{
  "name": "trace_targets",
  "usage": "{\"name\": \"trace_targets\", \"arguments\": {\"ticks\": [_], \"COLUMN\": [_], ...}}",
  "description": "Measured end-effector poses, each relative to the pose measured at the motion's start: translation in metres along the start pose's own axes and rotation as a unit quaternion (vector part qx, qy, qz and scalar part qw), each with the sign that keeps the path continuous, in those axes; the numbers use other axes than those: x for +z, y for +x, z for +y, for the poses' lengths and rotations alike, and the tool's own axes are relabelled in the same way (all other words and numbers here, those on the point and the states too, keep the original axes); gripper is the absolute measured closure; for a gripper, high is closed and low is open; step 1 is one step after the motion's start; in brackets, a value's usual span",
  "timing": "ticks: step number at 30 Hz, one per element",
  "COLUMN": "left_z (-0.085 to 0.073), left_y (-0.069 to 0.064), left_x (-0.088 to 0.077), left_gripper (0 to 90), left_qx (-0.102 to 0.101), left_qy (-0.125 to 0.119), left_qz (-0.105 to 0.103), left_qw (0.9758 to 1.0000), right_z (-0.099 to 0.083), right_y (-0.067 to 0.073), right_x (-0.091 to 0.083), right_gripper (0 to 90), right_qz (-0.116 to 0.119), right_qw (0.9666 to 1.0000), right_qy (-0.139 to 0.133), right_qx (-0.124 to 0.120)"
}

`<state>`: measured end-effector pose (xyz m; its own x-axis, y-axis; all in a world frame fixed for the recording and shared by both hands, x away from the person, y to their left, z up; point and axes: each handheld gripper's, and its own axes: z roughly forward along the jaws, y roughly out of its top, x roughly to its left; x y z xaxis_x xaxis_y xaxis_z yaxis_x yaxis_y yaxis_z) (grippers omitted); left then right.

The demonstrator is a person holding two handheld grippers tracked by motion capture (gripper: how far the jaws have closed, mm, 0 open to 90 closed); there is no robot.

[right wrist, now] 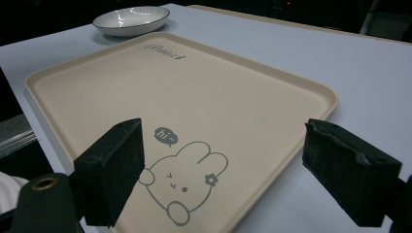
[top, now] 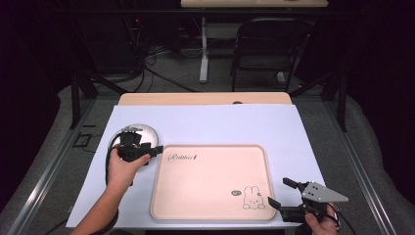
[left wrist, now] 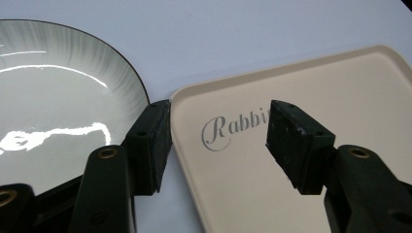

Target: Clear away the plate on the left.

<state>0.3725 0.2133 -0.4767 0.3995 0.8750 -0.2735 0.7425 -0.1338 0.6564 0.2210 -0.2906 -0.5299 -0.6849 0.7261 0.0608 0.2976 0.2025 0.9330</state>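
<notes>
Plate [top: 135,133] at surface's left, beside tray [top: 210,203] | glazed, rigid, slippery, breakable: pinch at rim | left gripper [top: 157,151] jaws open at rim | right gripper [top: 279,192] jaws open, empty.

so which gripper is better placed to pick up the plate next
Left. The left gripper hangs open right beside the plate, at the tray's far left corner. The right gripper is open at the tray's near right corner, the tray between it and the plate.
</notes>
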Motion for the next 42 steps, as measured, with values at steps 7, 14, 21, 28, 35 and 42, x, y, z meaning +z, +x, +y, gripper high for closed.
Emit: {"name": "trace_targets", "arguments": {"ticks": [7, 14, 21, 28, 35, 42], "left_z": [0.008, 0.016, 0.02, 0.021, 0.02, 0.016], "left_y": [0.014, 0.031, 0.051, 0.073, 0.092, 0.11], "left_x": [-0.001, -0.008, -0.019, -0.03, -0.038, -0.04], "left_gripper": [41.9, 42.7, 43.2, 43.2, 44.3, 44.3], "left_qx": [-0.018, -0.039, -0.065, -0.098, -0.124, -0.158], "left_qy": [0.005, 0.004, 0.0, -0.009, -0.013, -0.015], "left_qz": [0.019, 0.04, 0.061, 0.077, 0.096, 0.099], "left_qw": [0.9996, 0.9984, 0.996, 0.9921, 0.9875, 0.9823], "right_z": [0.0, 0.0, 0.0, 0.0, 0.0, 0.0], "right_y": [0.0, 0.0, 0.0, 0.0, 0.0, 0.0], "right_x": [0.0, 0.0, 0.0, 0.0, 0.001, 0.001], "right_gripper": [14.8, 14.8, 14.8, 14.8, 14.8, 14.8], "right_qz": [0.0, 0.0, 0.0, 0.0, 0.0, 0.0], "right_qw": [1.0, 1.0, 1.0, 1.0, 1.0, 1.0], "right_qy": [0.0, 0.0, 0.0, 0.0, 0.0, 0.0], "right_qx": [0.0, 0.0, 0.0, 0.0, -0.001, 0.001]}}
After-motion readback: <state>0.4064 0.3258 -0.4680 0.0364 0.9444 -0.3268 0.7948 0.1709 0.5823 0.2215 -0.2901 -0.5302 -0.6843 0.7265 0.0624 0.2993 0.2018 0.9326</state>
